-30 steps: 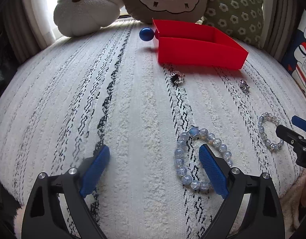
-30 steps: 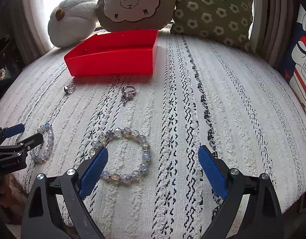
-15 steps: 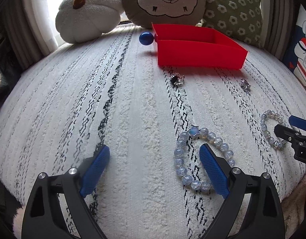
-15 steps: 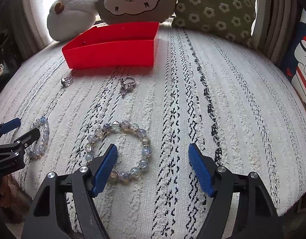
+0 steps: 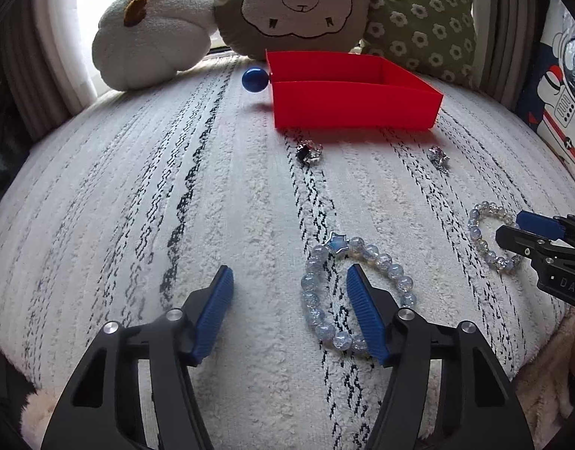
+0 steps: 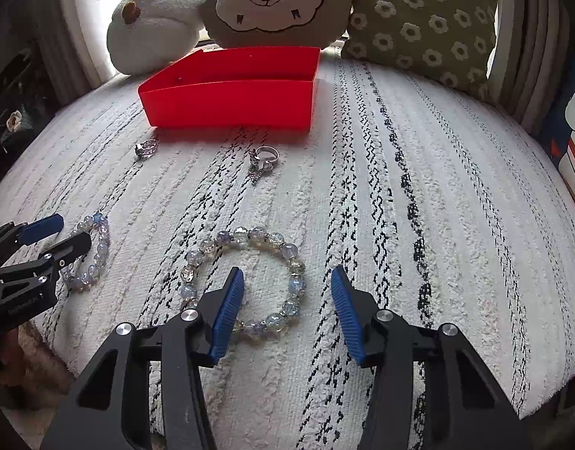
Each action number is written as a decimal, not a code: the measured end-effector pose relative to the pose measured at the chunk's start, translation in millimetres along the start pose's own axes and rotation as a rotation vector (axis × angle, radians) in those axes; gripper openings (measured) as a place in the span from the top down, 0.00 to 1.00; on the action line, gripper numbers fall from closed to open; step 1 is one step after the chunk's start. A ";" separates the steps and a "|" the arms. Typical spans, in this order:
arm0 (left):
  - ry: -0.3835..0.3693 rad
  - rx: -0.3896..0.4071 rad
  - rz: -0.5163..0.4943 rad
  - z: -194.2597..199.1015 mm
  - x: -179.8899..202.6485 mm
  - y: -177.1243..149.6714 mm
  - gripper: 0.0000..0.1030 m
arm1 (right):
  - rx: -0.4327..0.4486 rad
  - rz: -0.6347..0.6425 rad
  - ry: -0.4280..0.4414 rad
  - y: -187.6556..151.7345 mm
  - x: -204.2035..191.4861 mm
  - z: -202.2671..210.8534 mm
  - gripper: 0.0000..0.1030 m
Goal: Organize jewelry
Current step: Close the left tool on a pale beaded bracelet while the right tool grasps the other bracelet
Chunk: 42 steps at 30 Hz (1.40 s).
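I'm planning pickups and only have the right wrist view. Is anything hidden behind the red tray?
Observer: Yes, a blue ball sits beside the red tray's far left corner.
Operator: Does the bracelet by the left tool have a charm?
Observer: Yes, that beaded bracelet carries a blue star charm on its far side.
Operator: How is the left tool placed over it?
Observer: The left tool is open, with one finger over the inside of the loop and the other outside it, over bare cover.
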<state>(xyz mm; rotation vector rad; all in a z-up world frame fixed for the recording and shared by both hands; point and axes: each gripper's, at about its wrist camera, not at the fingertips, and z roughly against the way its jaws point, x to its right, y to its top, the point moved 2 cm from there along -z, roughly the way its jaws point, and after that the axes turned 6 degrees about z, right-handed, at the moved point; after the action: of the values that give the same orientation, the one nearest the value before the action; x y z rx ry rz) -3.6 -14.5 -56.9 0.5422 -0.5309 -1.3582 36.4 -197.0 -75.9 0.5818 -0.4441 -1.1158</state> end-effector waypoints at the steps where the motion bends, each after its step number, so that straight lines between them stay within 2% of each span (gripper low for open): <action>1: -0.006 0.001 -0.005 0.3 1.4 -0.1 0.50 | 0.000 -0.002 0.001 0.0 0.5 0.1 0.55; 3: -0.007 0.003 -0.010 0.7 3.2 -0.4 0.52 | 0.001 -0.006 0.001 0.3 1.7 0.3 0.58; 5: -0.011 0.003 -0.004 0.4 2.4 0.4 0.55 | 0.002 -0.010 -0.016 0.3 3.4 0.5 0.64; 6: -0.008 0.004 0.000 0.4 1.5 0.8 0.57 | 0.003 -0.013 -0.029 0.4 5.4 0.5 0.71; 7: 0.006 0.007 0.005 0.3 -0.3 1.4 0.65 | 0.003 -0.021 -0.026 0.4 7.4 0.6 0.73; 8: 0.009 0.008 0.014 -0.1 -2.8 2.3 0.69 | 0.004 -0.026 -0.031 0.2 8.9 0.7 0.75; 11: 0.002 0.006 0.019 0.3 -5.7 3.2 0.69 | 0.006 -0.025 -0.031 0.6 9.4 0.6 0.77; 12: 0.007 0.009 0.014 0.3 -5.9 3.6 0.69 | 0.010 -0.022 -0.012 0.6 8.4 0.6 0.86; 13: 0.009 0.010 0.009 0.5 -5.4 3.3 0.69 | 0.011 -0.027 0.010 0.3 7.5 0.5 0.89; 16: 0.003 0.012 0.006 1.1 -5.2 3.2 0.72 | 0.015 -0.005 -0.008 0.3 3.8 0.7 0.90; 19: -0.010 0.014 -0.010 2.1 -0.3 1.4 0.82 | 0.017 -0.008 -0.004 0.2 3.8 1.1 0.91; 20: -0.030 0.010 -0.013 1.9 0.8 1.1 0.91 | 0.017 -0.014 0.000 0.2 4.2 1.0 0.91; 37: -0.078 -0.009 0.003 0.5 -0.3 3.7 0.91 | 0.058 -0.015 0.025 3.2 2.1 9.0 0.91; 42: -0.087 0.007 0.002 7.8 0.1 8.0 0.91 | 0.071 -0.016 0.031 6.0 0.9 13.5 0.91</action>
<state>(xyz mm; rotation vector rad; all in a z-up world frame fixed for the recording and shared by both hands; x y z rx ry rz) -2.6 -14.0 -45.8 0.4895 -0.6067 -1.3835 32.8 -198.8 -61.7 0.6648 -0.4544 -1.1079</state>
